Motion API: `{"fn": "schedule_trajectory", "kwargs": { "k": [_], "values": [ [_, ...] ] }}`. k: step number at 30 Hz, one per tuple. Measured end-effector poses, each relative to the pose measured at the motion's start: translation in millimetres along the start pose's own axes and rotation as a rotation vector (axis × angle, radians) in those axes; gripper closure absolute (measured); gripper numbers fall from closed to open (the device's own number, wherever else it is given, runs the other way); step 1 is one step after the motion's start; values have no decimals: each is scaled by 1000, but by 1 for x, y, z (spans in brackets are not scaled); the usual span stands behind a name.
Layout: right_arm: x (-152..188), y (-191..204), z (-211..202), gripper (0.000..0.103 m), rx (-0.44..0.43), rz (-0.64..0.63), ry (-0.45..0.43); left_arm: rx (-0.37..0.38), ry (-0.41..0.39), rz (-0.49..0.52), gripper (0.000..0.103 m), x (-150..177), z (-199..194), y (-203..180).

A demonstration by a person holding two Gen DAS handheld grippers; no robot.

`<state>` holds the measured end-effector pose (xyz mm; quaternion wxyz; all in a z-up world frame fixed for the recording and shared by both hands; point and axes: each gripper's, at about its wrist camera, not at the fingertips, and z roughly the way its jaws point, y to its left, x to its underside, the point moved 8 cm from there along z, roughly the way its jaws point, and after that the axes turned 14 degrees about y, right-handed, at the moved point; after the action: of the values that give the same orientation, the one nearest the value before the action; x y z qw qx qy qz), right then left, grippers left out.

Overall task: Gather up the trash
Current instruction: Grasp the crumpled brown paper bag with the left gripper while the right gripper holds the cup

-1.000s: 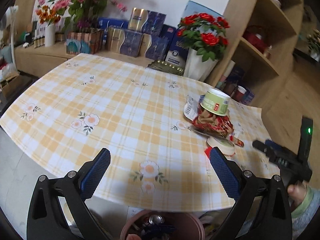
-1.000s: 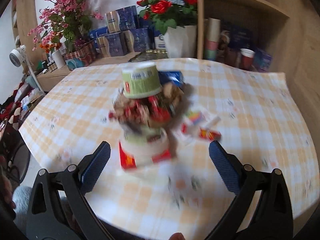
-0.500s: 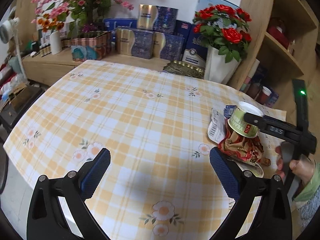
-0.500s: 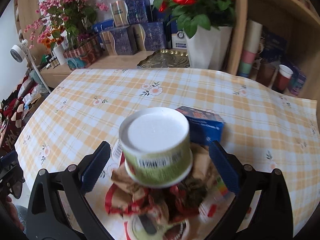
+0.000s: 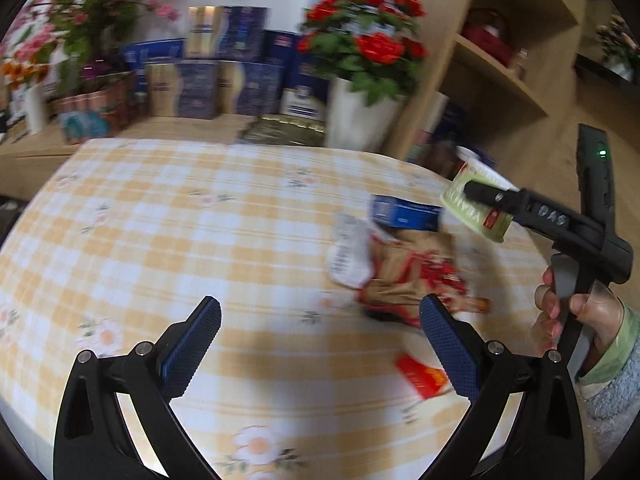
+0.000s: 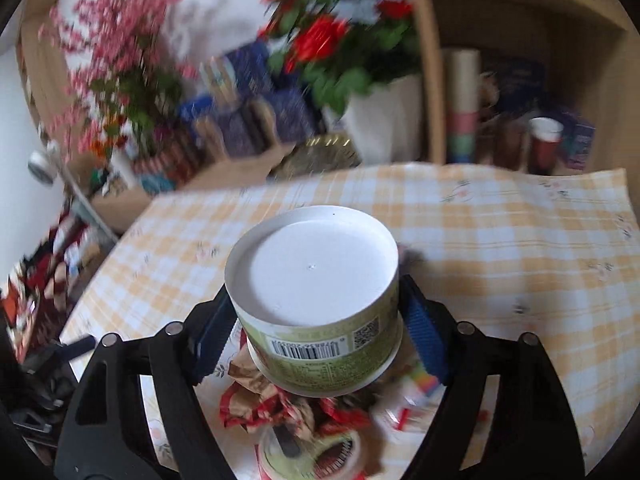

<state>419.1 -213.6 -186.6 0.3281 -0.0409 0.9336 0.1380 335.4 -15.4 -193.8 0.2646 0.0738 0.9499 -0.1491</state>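
A green paper cup, upside down with its white base up, sits between the pads of my right gripper, whose jaws are closing on its sides. In the left wrist view the green paper cup hangs tilted above the trash pile, carried by the right gripper. Below it lie a crumpled red-brown wrapper, a white wrapper, a blue box and a red packet. A round lid lies under the cup. My left gripper is open and empty just left of the pile.
The checked tablecloth covers the table. Behind it stand a white vase of red roses, blue gift boxes and pink flowers. A wooden shelf rises at the right. A person's hand holds the right gripper's handle.
The right gripper came over the pile, closed around the green cup and raised it off the wrappers. The left gripper moved across the table toward the pile.
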Motion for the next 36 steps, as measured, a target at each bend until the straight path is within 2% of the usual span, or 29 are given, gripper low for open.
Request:
{"fn": "schedule_trajectory", "kwargs": {
  "k": [3,7,9,13,15,19,21,23,25,28,36],
  "values": [
    [13,-23,-32,25,14,60,-58,42,29,55,6,-5,15,-26],
    [36,-46,-52,25,31,110,-80,39,80,86,9,-12,44,-48],
    [46,-54,-59,25,53,112,-90,61,128,60,11,-17,63,-56],
    [65,-72,-64,25,80,131,-81,31,215,-19,11,-28,99,-61],
    [69,-79,-66,25,82,147,-80,18,245,-23,11,-30,113,-66],
    [73,-90,-73,25,79,168,-93,-31,290,-32,11,-28,132,-65],
    [75,-93,-76,25,76,172,-99,-23,305,-71,11,-28,138,-60],
    [75,-95,-76,25,75,174,-99,-5,318,-110,18,-27,143,-55],
    [78,-95,-77,25,74,177,-104,29,318,-120,29,-27,145,-55],
    [82,-93,-80,25,69,177,-109,31,292,-111,40,-28,139,-53],
    [86,-86,-94,25,77,163,-127,18,197,-16,45,-37,94,-55]
  ]
}}
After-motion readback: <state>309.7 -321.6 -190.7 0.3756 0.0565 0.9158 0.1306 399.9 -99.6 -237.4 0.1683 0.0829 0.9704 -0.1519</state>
